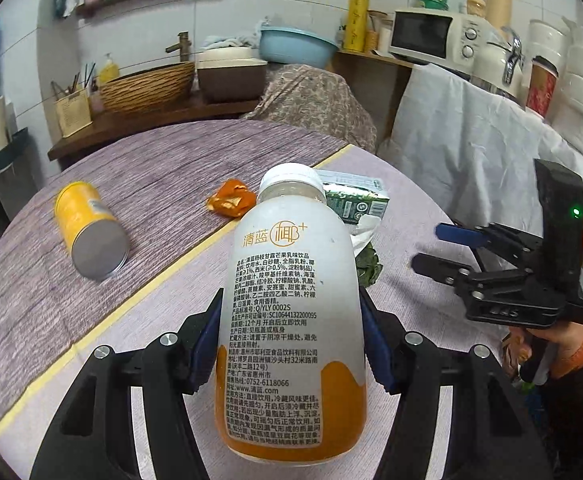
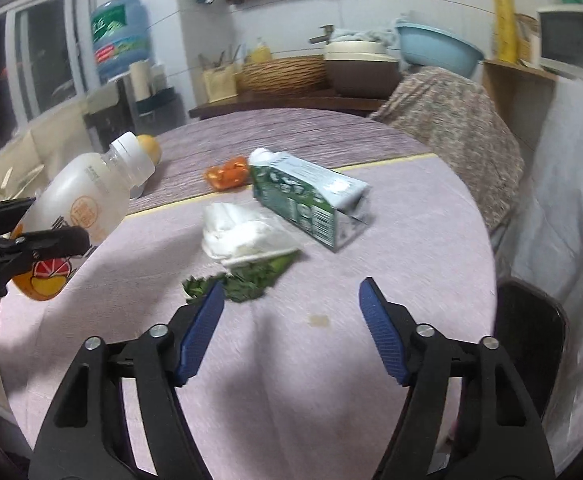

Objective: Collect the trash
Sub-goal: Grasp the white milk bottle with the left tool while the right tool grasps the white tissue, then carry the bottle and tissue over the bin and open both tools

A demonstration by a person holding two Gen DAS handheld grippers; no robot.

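My left gripper (image 1: 291, 304) is shut on a white plastic drink bottle (image 1: 291, 320) with an orange base and white cap, held above the table. The bottle also shows at the left of the right wrist view (image 2: 79, 208), tilted. My right gripper (image 2: 291, 300) is open and empty above the table, just short of green leaf scraps (image 2: 247, 278); it also shows in the left wrist view (image 1: 427, 246). A crumpled white tissue (image 2: 243, 236), a green and white carton (image 2: 311, 200) on its side, orange peel (image 2: 227, 172) and a yellow can (image 1: 89, 228) lie on the table.
The round table (image 2: 371, 280) has a pink cloth and a purple woven mat (image 1: 151, 184). A covered chair (image 2: 451, 120) stands behind it. A counter at the back holds a basket (image 1: 147, 84), bowls and a microwave (image 1: 431, 36). A dark chair (image 2: 531, 340) is at right.
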